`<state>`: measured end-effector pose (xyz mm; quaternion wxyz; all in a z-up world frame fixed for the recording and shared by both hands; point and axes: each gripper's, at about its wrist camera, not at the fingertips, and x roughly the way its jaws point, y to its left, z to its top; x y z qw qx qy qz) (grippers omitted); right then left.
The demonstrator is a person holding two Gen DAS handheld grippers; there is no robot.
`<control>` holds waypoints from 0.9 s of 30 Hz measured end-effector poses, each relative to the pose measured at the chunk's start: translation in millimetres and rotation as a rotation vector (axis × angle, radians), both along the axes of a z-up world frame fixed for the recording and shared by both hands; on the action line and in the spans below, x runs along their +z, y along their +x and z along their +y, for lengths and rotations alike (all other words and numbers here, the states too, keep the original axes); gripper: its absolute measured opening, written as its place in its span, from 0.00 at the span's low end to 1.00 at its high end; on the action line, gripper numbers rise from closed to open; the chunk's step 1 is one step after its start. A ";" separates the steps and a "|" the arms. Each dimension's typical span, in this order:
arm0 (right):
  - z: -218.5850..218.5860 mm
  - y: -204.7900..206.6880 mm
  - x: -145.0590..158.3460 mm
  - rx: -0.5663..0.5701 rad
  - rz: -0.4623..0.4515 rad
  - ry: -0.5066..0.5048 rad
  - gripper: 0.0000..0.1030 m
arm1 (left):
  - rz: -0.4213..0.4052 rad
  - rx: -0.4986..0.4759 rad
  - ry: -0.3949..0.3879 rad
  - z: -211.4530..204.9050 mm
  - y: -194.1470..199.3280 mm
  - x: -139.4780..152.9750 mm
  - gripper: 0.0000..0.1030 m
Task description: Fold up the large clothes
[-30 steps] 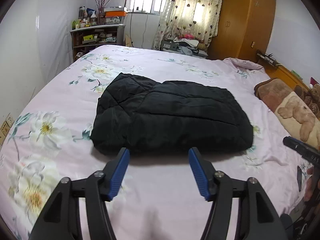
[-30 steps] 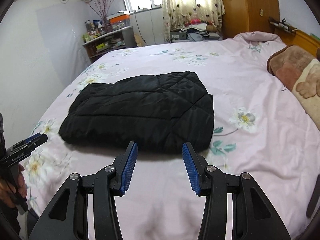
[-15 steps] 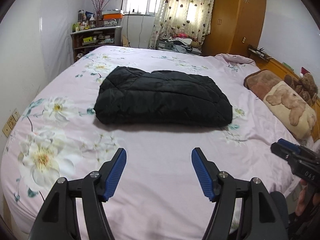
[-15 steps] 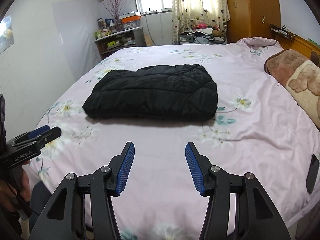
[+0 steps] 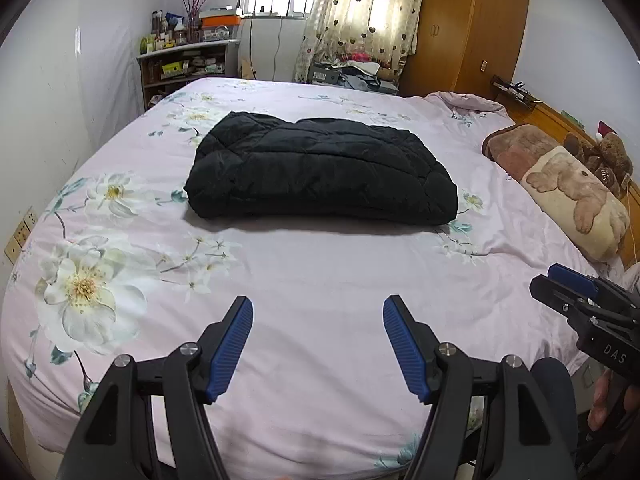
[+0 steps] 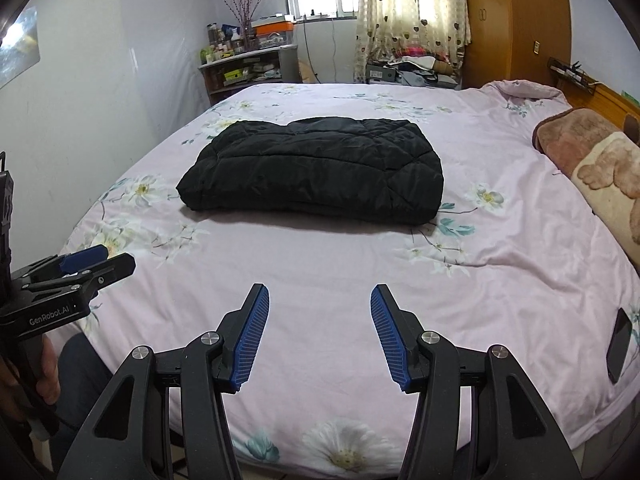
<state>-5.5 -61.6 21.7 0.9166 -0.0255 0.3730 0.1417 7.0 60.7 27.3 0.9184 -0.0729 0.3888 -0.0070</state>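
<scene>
A black quilted jacket (image 5: 320,172) lies folded into a thick rectangle in the middle of the bed (image 5: 320,264) with a pink floral sheet. It also shows in the right wrist view (image 6: 316,170). My left gripper (image 5: 318,312) is open and empty, held over the bed's near edge, well short of the jacket. My right gripper (image 6: 320,300) is open and empty, also back at the near edge. Each gripper shows at the side of the other's view: the right gripper (image 5: 560,280) and the left gripper (image 6: 100,258).
A brown bear-print pillow (image 5: 568,184) and a teddy bear (image 5: 608,152) lie at the right by the headboard. A dark phone (image 6: 618,344) lies on the bed's right edge. A cluttered shelf (image 5: 184,64) and a wooden wardrobe (image 5: 468,28) stand at the far wall.
Both grippers have drawn back from the folded jacket toward the bed's near edge, staying open. The jacket has not moved.
</scene>
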 end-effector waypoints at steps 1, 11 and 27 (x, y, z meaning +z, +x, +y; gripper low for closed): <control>0.9 -0.3 -0.7 0.000 0.003 0.000 0.52 | 0.006 0.000 0.000 -1.0 0.3 -1.3 0.68; 7.5 -2.6 -5.1 0.010 0.013 -0.013 0.52 | 0.026 0.000 0.004 -7.7 1.1 -7.2 0.68; 13.9 -5.8 -4.5 0.015 0.016 -0.017 0.52 | 0.022 0.015 0.006 -5.5 -0.4 -4.0 0.68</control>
